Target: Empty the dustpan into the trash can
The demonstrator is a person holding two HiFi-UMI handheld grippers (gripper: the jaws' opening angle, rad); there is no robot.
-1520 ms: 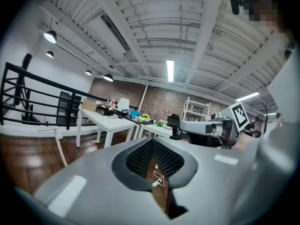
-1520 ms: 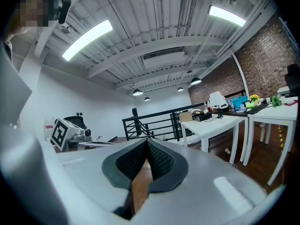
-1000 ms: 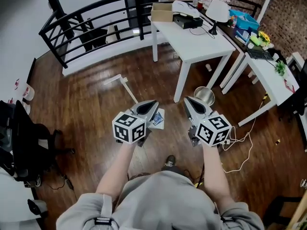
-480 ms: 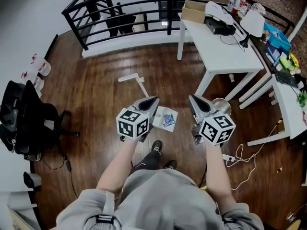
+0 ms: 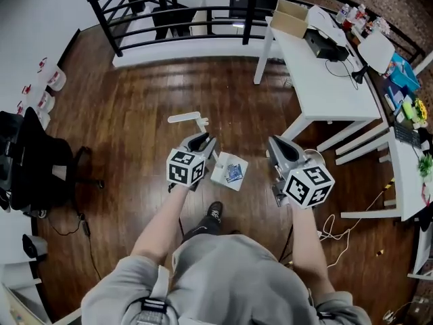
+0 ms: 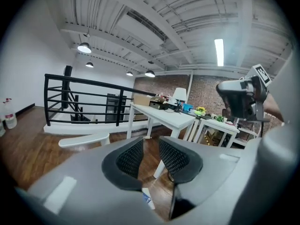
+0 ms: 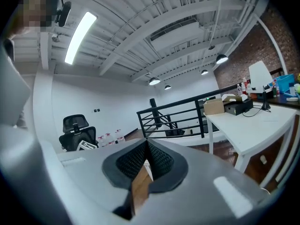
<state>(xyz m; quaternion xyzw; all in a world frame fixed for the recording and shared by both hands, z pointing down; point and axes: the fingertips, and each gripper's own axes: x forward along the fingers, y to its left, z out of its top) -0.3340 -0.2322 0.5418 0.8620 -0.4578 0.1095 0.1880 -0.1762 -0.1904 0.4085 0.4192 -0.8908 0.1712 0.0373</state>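
Observation:
A white long-handled dustpan point(image 5: 229, 171) stands on the wood floor with blue scraps in its pan. Its white handle grip point(image 5: 186, 118) shows just beyond my left gripper point(image 5: 201, 139), and again low on the left as handle grip point(image 6: 84, 139) in the left gripper view. The left gripper point(image 6: 150, 156) has just been opening: a narrow gap shows between its pads, with nothing in it. My right gripper point(image 5: 272, 141) is shut and empty; in its own view the right gripper point(image 7: 146, 156) has its jaws meeting at the tip. Behind it peeks the silver trash can point(image 5: 313, 156), mostly hidden.
White tables point(image 5: 325, 80) stand at the right, the trash can beside one leg. A black railing point(image 5: 169, 5) runs along the back. A black office chair point(image 5: 27, 168) is at far left. Cables point(image 5: 331, 225) lie on the floor at right. My shoe point(image 5: 214, 213) is below the dustpan.
The person has stepped forward toward the dustpan. The left gripper has dropped toward the handle and its jaws have parted. The right gripper came along, still shut.

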